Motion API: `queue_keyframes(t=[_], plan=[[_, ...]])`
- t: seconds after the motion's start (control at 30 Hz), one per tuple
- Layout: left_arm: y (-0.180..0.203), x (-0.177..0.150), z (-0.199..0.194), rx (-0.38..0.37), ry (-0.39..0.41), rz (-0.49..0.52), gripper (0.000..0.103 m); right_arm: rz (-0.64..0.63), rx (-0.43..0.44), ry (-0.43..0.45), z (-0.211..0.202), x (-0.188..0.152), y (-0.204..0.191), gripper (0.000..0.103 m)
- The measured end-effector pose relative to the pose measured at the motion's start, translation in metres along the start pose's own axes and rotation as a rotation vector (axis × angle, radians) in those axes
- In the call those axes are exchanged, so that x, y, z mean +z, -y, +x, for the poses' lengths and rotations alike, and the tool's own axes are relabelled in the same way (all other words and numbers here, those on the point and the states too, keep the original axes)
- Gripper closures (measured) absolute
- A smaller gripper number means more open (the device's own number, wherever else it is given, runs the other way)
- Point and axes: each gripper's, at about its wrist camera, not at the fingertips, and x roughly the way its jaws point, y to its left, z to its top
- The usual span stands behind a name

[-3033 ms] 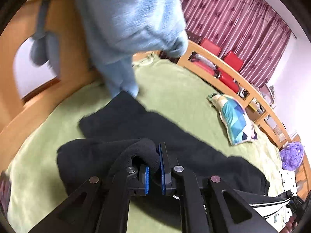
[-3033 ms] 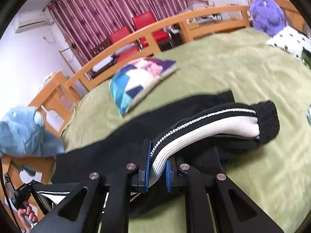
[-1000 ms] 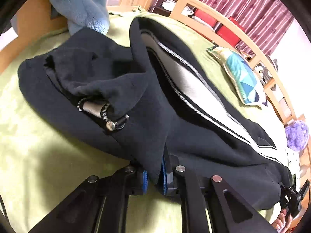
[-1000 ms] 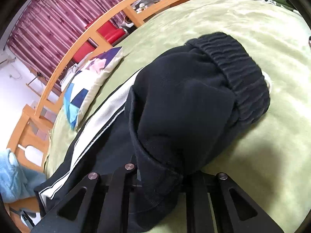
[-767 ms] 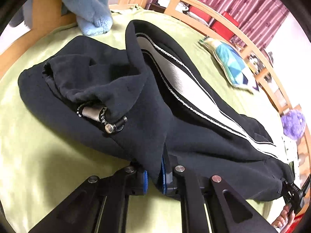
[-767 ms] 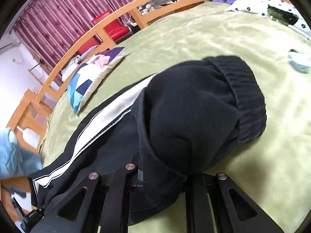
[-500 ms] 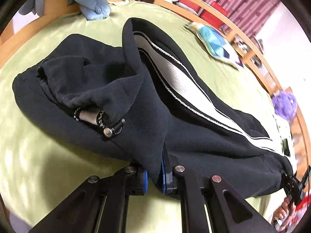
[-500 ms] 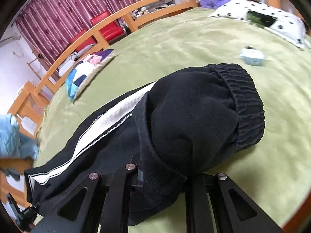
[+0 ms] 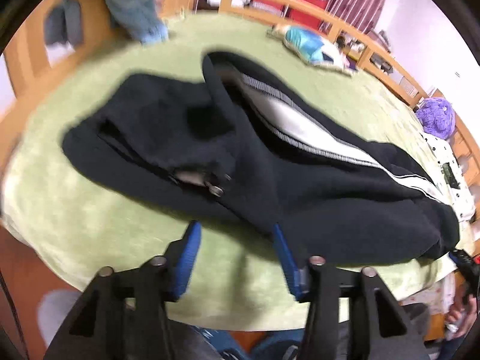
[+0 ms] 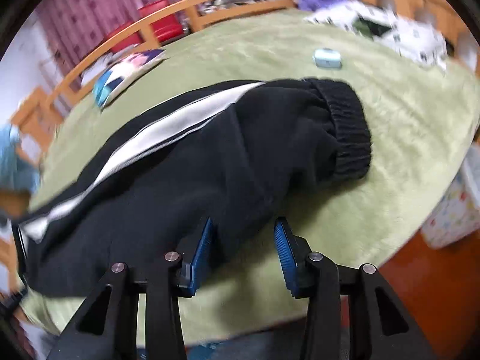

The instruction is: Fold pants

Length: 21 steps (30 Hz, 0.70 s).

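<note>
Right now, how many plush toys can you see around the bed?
2. A blue plush toy hangs at the wooden bed frame near the waistband end of the pants. A purple plush toy sits at the far rail beyond the cuff end. Others may be hidden.

Matt black fleecy pants [image 9: 315, 186] with ribbed cuff [image 10: 349, 129] on fuzzy green blanket [image 10: 405, 162].

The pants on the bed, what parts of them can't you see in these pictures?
- Left wrist view: the far cuff end of the pants is cut off by the picture's edge.
- Right wrist view: the waist end is blurred at the edge.
- Both views: the underside lies hidden against the bed.
</note>
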Motion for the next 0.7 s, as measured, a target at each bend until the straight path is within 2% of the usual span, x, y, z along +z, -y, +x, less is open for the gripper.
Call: queue_keyframes(t=[0.1,0.2,0.3,0.4,0.43,0.47,0.53,0.57,0.7], plan=[[-0.006,0.01,-0.007,0.003,0.037,0.017,0.046,-0.065,-0.016,0.043,-0.018,-0.007,-0.013,0.057],[-0.006,0.026,0.005,0.009,0.051,0.015,0.046,-0.056,0.005,0.081,-0.03,-0.009,-0.021,0.055],[-0.003,0.03,0.015,0.035,0.071,0.031,0.046,-0.036,0.041,0.071,-0.03,-0.01,-0.025,0.055],[-0.008,0.033,0.033,0.062,0.067,0.029,0.047,-0.025,0.038,0.056,-0.026,-0.012,-0.03,0.055],[-0.009,0.037,0.04,0.065,0.07,0.034,0.067,-0.017,0.024,0.05,-0.025,-0.013,-0.03,0.055],[-0.01,0.041,0.044,0.071,0.081,0.035,0.078,-0.009,0.017,0.044,-0.025,-0.015,-0.03,0.055],[-0.022,0.054,0.041,0.007,0.125,0.012,0.088,0.015,0.002,0.031,-0.024,-0.017,-0.028,0.055],[-0.03,0.064,0.038,0.002,0.153,-0.011,0.088,0.026,-0.009,0.028,-0.024,-0.017,-0.027,0.055],[-0.056,0.114,0.038,0.069,0.211,-0.047,0.09,0.06,-0.055,0.035,-0.024,-0.017,-0.028,0.055]])
